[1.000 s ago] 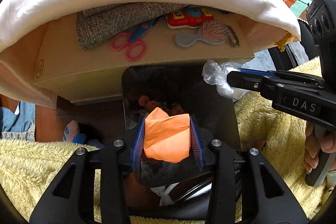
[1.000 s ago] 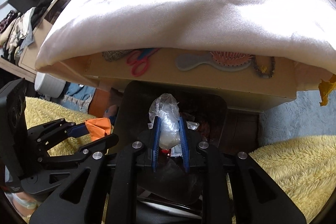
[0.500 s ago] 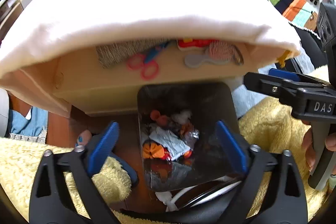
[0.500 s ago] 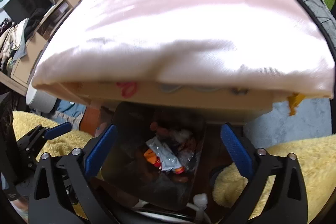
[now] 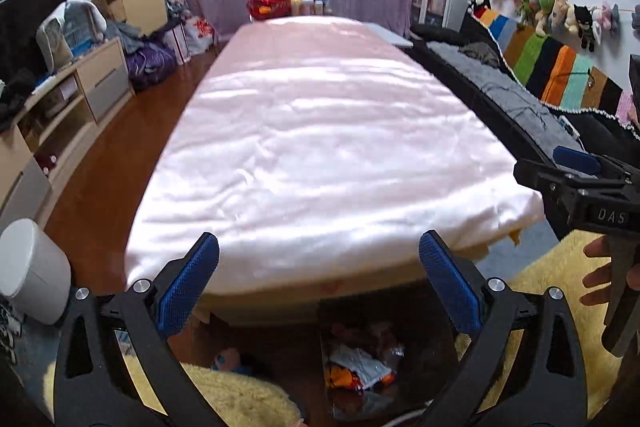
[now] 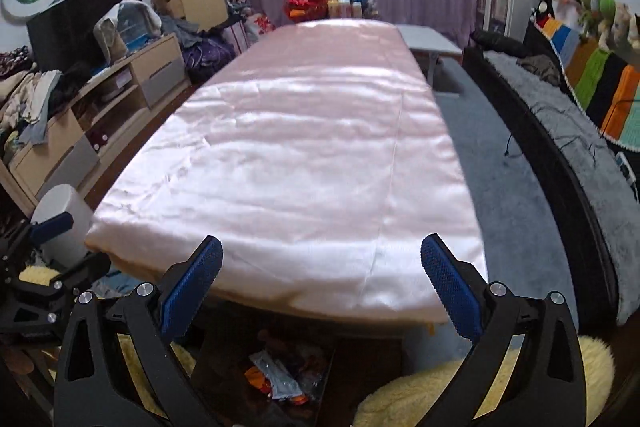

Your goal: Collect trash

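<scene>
A dark trash bin (image 5: 428,343) stands on the floor under the near end of the table, with wrappers and orange scraps (image 5: 360,367) lying inside it. My left gripper (image 5: 319,247) hangs high above the bin, wide open, with nothing between its blue pads. In the right wrist view the bin (image 6: 224,351) and its trash (image 6: 276,379) sit low in the picture. My right gripper (image 6: 321,247) is above them, also open and holding nothing. A hand (image 5: 600,267) holds the right gripper's handle at the right edge.
A long table under a pink cloth (image 5: 320,131) fills the middle of the picture. A yellow fluffy rug (image 5: 560,287) lies around the bin, and a white cylinder (image 5: 32,271) stands to the left. A low cabinet (image 5: 80,91) lines the left wall and a sofa (image 6: 560,131) the right.
Both grippers opened and let the orange paper and the clear plastic fall into the bin. Both then rose and tilted up, so the table top came into view.
</scene>
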Available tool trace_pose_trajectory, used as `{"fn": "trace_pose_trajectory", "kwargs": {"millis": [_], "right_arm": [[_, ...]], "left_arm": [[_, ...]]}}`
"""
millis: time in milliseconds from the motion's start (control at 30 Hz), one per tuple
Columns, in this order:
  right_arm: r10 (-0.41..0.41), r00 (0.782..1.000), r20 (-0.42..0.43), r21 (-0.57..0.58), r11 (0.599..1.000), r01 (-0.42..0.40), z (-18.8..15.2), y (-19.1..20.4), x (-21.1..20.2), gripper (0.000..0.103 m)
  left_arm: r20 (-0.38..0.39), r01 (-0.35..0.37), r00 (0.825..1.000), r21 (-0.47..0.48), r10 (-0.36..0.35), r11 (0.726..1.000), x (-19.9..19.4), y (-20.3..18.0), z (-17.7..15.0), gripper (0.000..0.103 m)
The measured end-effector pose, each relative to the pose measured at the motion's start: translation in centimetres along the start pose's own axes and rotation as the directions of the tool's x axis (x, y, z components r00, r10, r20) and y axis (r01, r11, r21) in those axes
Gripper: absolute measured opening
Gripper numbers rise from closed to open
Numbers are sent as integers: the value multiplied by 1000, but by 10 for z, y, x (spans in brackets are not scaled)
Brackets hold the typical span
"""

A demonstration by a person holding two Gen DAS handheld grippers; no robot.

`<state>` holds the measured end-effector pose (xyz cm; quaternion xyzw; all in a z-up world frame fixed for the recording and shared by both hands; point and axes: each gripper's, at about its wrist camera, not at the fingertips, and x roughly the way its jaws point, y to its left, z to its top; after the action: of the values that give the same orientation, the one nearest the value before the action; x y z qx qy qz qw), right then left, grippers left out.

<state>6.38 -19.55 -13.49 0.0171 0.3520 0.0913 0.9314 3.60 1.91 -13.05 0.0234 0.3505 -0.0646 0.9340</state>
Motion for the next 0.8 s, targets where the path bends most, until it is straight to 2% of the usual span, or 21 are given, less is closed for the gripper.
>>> {"fn": "trace_pose_trajectory", "kwargs": {"millis": [167,333,533,800], "right_arm": [[-31,989,142,-33,999,36,29,5,-35,100],[-35,977,210,-15,999,39,43,4,-57,100],[-64,968,242,-42,996,77,43,10,-70,100],[-65,964,257,-10,998,70,44,5,-78,100]], "left_arm": [[136,-16,991,2,15,1000,-37,-4,41,95],[227,-52,973,15,47,999,-64,-7,66,95],[254,-35,966,-3,35,999,-74,-10,64,95],[262,-35,964,-6,35,999,-77,-11,65,95]]}}
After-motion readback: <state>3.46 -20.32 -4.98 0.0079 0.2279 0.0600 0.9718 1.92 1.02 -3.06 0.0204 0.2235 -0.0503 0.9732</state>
